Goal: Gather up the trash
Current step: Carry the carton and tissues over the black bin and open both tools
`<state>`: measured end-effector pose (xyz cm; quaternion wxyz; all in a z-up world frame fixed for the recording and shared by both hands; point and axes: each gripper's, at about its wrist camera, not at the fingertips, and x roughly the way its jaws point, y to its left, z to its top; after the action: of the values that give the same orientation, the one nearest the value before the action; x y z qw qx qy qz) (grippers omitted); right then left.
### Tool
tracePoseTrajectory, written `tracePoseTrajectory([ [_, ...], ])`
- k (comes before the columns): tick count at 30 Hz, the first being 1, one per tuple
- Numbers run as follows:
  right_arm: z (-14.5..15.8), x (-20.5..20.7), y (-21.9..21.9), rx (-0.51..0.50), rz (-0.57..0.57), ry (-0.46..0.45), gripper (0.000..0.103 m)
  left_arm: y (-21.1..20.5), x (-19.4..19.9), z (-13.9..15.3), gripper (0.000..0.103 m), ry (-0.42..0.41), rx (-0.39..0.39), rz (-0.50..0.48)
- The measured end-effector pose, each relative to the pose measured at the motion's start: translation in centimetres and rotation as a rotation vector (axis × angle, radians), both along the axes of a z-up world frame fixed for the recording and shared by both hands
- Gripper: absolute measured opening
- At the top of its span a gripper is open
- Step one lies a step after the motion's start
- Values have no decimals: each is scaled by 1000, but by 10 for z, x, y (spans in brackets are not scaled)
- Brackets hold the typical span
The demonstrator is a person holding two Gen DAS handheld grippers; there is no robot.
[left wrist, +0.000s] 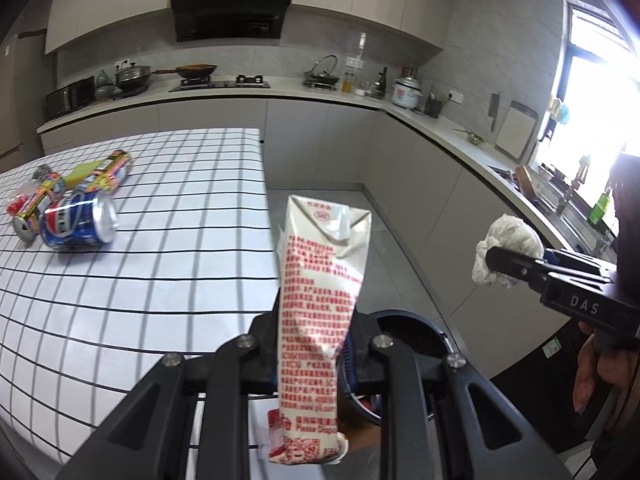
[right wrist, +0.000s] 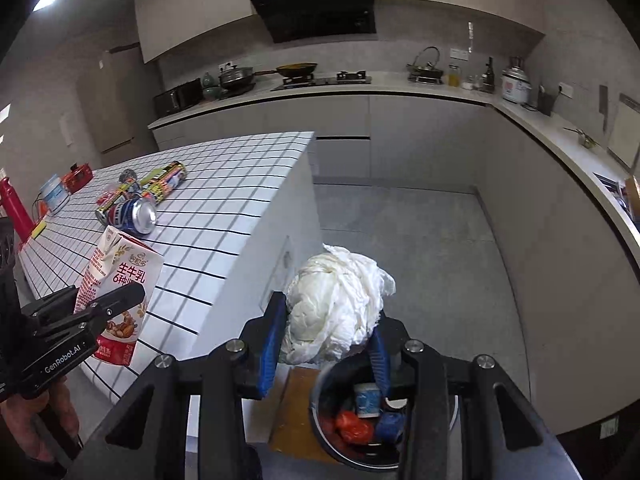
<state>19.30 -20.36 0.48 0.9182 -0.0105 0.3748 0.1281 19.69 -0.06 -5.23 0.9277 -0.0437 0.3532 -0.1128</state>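
Milk carton (left wrist: pixel 316 320) clamped in left tool (left wrist: pixel 312 344), tissue wad (right wrist: pixel 336 308) pinched in right tool (right wrist: pixel 326 344), both above the bin (right wrist: pixel 360 432); cans (left wrist: pixel 80 220) waiting on desk (left wrist: pixel 160 280). Could miss the bin if released off-centre; carton especially, hanging near the rim.

Lettering "DAS" in white, read on the black body of the right gripper (left wrist: pixel 496 258). "GenRobot.AI" in white on the body of the left gripper (right wrist: pixel 120 300). Milk carton (right wrist: pixel 118 296) front marked "生牛乳" and "6种" in red; its back panel (left wrist: pixel 316 320) dense with small red print, only "Please Dispos…" legible near the bottom. Blue can (left wrist: pixel 80 220) on the left: logo not legible.
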Motion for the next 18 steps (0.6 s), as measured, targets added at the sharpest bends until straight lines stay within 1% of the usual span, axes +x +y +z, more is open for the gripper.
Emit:
tracePoseTrajectory([
  [2,-6,-2,-14,-7,-16,10,41,-18,1,-6,24,11,-3,-25],
  [5,-28,-6,-38,-20,-44,51,41,-44,-1,-18,24,30,6,-62],
  [7,-48,-3,-51,-19,-59,94,41,-58,-1,-26,24,47,11,-84],
  [9,-77,0,-61,-22,-66,147,41,-70,-3,-32,24,57,29,-100],
  [13,-119,9,-72,-14,-60,212,41,-86,2,-52,24,93,39,-109],
  [18,-155,24,-79,-3,-46,262,41,-93,5,-70,24,115,53,-96],
])
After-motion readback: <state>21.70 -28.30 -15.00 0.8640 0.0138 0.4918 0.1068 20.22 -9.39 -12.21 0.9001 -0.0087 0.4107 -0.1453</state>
